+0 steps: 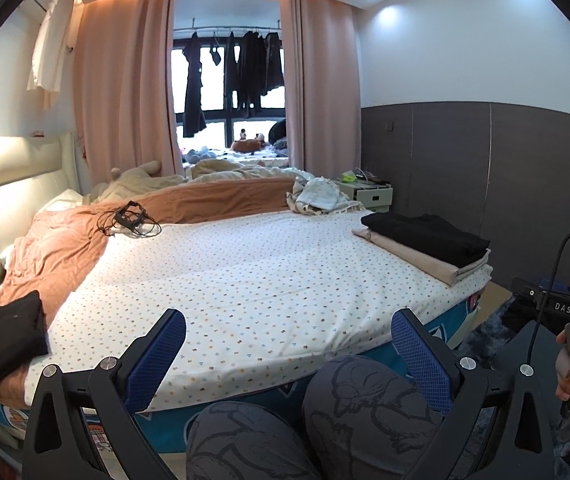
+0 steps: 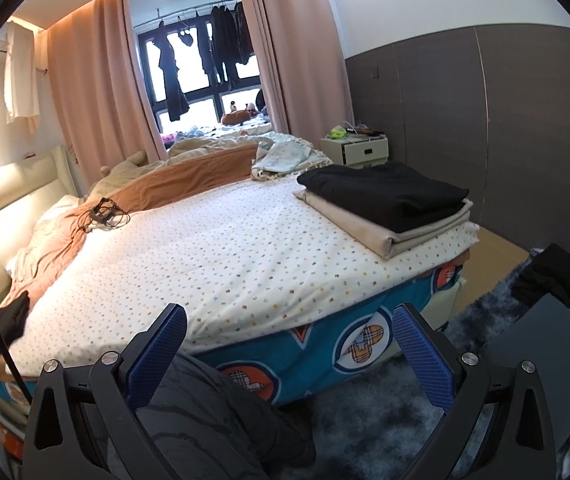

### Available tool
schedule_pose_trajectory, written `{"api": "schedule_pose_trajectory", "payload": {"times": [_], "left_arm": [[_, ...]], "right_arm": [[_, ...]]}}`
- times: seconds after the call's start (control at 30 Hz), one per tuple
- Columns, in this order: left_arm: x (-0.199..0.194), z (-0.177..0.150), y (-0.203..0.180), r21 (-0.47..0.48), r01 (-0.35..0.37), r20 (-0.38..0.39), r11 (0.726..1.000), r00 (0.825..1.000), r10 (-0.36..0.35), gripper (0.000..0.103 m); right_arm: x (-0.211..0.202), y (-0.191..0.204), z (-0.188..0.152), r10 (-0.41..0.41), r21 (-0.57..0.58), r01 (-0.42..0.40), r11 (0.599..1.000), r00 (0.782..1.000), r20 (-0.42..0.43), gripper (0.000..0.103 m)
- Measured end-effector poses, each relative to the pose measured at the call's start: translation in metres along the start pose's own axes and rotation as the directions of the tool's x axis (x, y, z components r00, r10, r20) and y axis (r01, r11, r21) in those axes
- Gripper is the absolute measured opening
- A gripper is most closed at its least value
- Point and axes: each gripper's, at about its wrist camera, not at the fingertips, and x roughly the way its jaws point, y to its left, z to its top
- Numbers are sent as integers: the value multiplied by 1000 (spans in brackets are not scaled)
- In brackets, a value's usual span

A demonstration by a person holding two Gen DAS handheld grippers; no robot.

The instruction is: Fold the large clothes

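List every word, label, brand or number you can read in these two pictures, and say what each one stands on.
"DAS": white letters on the black device at the right edge of the left wrist view.
The patterned badges on the blue bed skirt show no readable letters.
The clutter on the white nightstand is too small to read.
No other text is visible in either view.
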Motion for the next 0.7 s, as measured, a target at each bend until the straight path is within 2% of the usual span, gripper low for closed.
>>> {"api": "schedule_pose_trajectory", "payload": {"times": [0.7], "left_arm": [[-11, -5, 6, -35, -1, 8, 999, 1000, 1, 103]], "right_arm": [[-13, 14, 2, -1, -40, 1, 999, 1000, -2, 103]]}}
